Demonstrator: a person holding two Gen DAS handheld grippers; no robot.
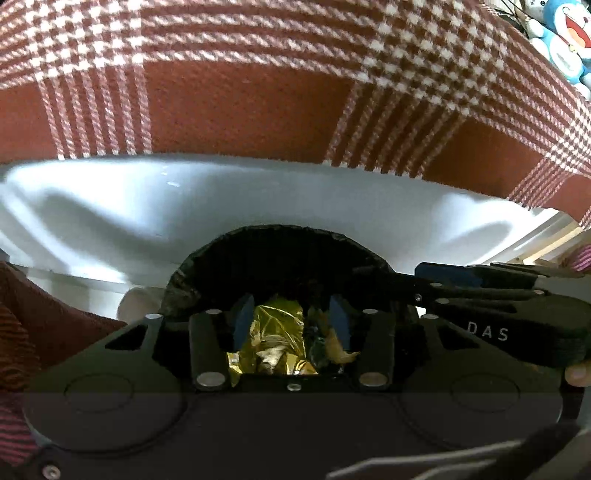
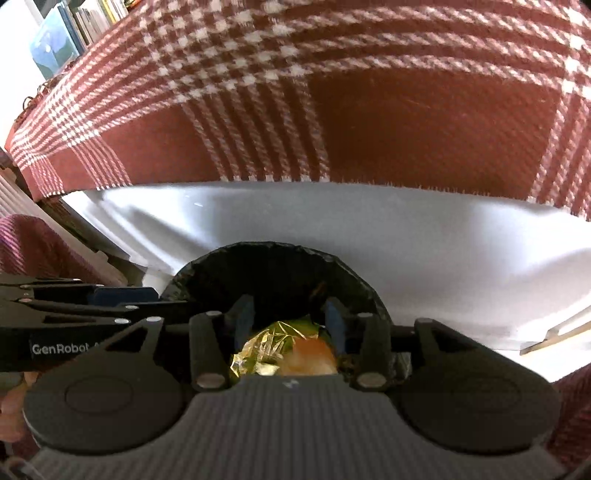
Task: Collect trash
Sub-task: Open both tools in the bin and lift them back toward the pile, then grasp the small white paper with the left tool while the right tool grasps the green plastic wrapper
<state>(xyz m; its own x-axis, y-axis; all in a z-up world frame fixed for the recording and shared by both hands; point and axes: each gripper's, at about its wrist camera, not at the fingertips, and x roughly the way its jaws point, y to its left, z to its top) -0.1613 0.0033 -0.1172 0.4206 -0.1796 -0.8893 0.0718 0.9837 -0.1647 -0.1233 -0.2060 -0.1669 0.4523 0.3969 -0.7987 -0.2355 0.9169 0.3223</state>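
Trash lies in the bin [image 1: 266, 266], a small round container lined with a black bag whose rim curves up just in front of a white surface [image 1: 184, 206]. Inside the bin, a crumpled gold foil wrapper [image 1: 275, 336] sits at the bottom, with pale, yellowish scraps [image 1: 338, 349] just beside it; from the right wrist view the same foil [image 2: 266, 349] shows next to a blurred orange-and-white piece [image 2: 314, 356].

Left tongs [image 1: 291, 321] point down into the mouth of the bin, their blue pads [image 1: 243, 314] standing apart on either side of the foil and not pressing on it, so they are released. Right tongs [image 2: 290, 317] likewise reach into the bin, blue pads [image 2: 334, 314] spread apart, with the foil and the orange piece below them and nothing gripped.

Each view catches the other tool coming in sideways near the bin's rim. Beyond the bin and the white surface hangs a red-and-white checked cloth [image 1: 258, 92]. Blue-and-white plush toys [image 1: 565, 33] sit past the cloth, far from the bin.
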